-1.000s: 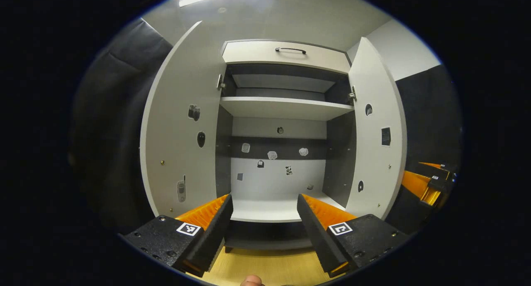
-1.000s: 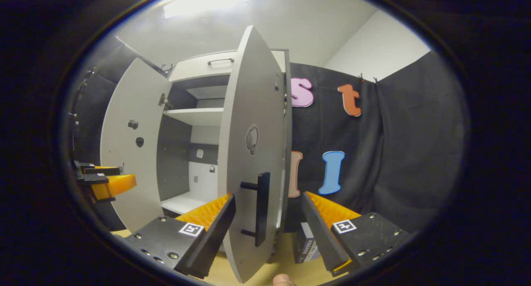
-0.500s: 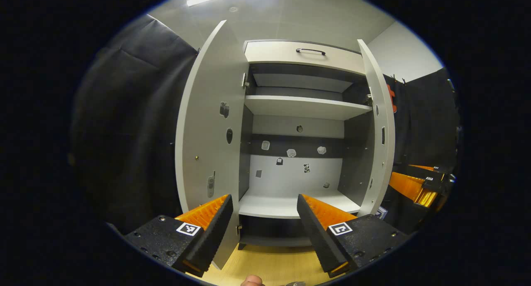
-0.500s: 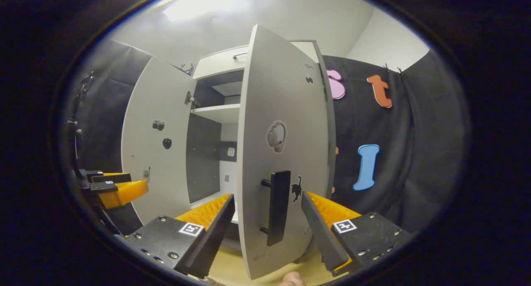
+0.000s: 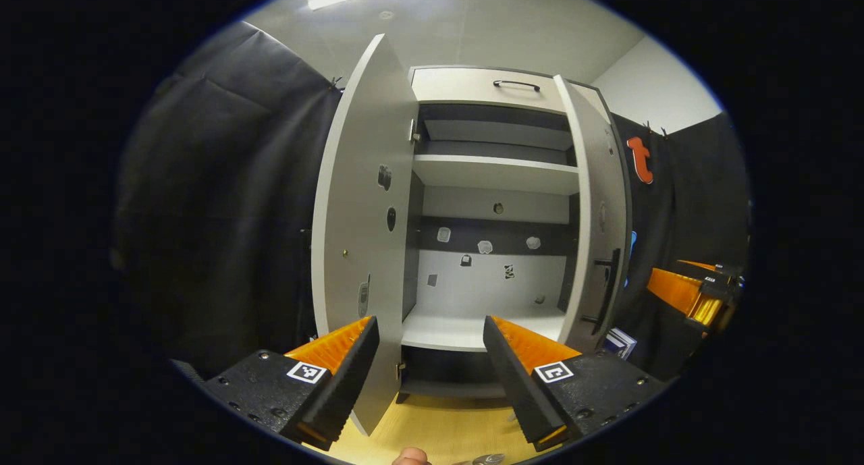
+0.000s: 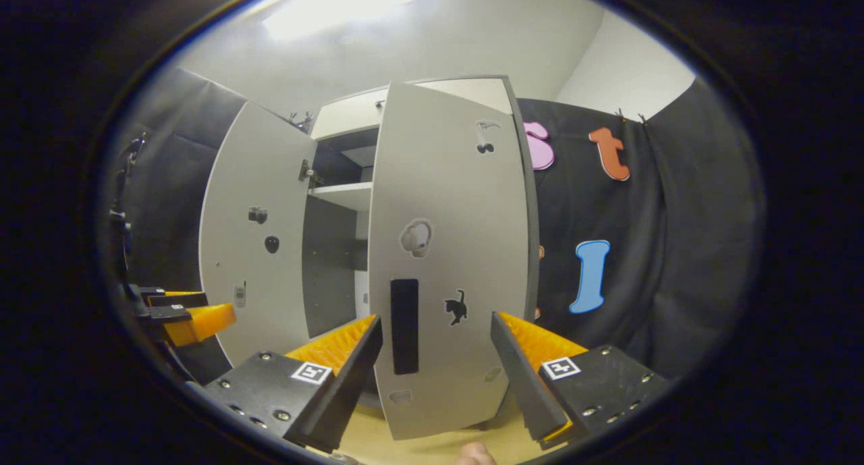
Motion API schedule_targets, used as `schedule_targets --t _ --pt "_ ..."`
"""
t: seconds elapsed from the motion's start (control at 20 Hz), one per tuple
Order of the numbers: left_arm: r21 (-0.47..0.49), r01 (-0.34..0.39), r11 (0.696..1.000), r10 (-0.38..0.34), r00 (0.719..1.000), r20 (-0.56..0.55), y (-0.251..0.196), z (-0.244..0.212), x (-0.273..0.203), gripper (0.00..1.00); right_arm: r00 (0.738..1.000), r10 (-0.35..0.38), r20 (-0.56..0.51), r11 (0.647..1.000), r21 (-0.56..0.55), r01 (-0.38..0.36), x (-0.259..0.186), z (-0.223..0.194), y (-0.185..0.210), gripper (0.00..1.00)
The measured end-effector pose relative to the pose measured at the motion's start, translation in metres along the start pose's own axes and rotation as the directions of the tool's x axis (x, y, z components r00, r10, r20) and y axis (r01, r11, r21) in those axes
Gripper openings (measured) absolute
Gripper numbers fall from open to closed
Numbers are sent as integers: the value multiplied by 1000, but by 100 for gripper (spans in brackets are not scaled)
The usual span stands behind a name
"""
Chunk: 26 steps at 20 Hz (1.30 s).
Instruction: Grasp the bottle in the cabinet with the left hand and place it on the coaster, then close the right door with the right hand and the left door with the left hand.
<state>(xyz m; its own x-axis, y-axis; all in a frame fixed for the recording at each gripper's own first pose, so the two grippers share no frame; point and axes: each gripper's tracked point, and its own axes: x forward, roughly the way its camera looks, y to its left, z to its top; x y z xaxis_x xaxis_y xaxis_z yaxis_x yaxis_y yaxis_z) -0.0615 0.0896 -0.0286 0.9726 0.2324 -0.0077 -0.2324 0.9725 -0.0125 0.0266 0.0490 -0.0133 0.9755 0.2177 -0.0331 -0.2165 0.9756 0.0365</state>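
In the left gripper view the cabinet (image 5: 496, 181) fills the centre of the frame, and its lower shelf (image 5: 472, 330) is bare and pale. The bottle and the coaster can't be made out in either view. The left hand-held gripper (image 5: 430, 357) sits at the bottom of the frame, fingers spread wide with nothing between them, the shelf edge showing through the gap. The left door (image 5: 361, 202) stands open at centre left, its lower corner cut off behind the left finger. The right door (image 5: 594, 208) is seen nearly edge-on at centre right, partly swung in, its dark handle (image 5: 611, 283) just visible on the outer face. A small box (image 5: 619, 342) peeks out low beside that door, mostly hidden. At the far right edge sits the right hand-held gripper (image 5: 695, 293), small and distorted.

Over in the right gripper view, the right door (image 6: 449, 249) faces the camera at centre frame, covering most of the cabinet interior. Its handle (image 6: 404, 325) sits between the spread fingers of the right hand-held gripper (image 6: 435, 357); whether a finger touches the door is hard to tell. The left door (image 6: 253, 235) stands open at centre left, the other gripper (image 6: 189, 313) low at the left edge. A fingertip (image 6: 474, 453) shows at the bottom edge over the wooden counter (image 6: 432, 441).
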Motion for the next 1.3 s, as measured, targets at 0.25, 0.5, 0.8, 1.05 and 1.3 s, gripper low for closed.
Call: schedule_targets --t 0.25,0.5,0.8,1.05,1.3 --pt "7 24 1000 -24 1000 -1 -9 0 4 96 1000 -31 7 1000 -7 31 -6 2 -11 97" --pt "9 36 999 -36 999 3 -14 1 7 96 999 -48 12 999 -6 48 -7 3 -18 97" --pt "20 21 1000 -21 1000 16 -10 5 9 96 998 -59 17 998 -4 59 -6 4 -24 97" --pt "17 -76 997 74 994 86 18 29 6 96 998 -59 10 998 -4 59 -2 0 -26 97" --pt "33 -263 964 249 943 221 77 82 -12 96 998 -58 1 998 0 58 3 -5 -26 97"
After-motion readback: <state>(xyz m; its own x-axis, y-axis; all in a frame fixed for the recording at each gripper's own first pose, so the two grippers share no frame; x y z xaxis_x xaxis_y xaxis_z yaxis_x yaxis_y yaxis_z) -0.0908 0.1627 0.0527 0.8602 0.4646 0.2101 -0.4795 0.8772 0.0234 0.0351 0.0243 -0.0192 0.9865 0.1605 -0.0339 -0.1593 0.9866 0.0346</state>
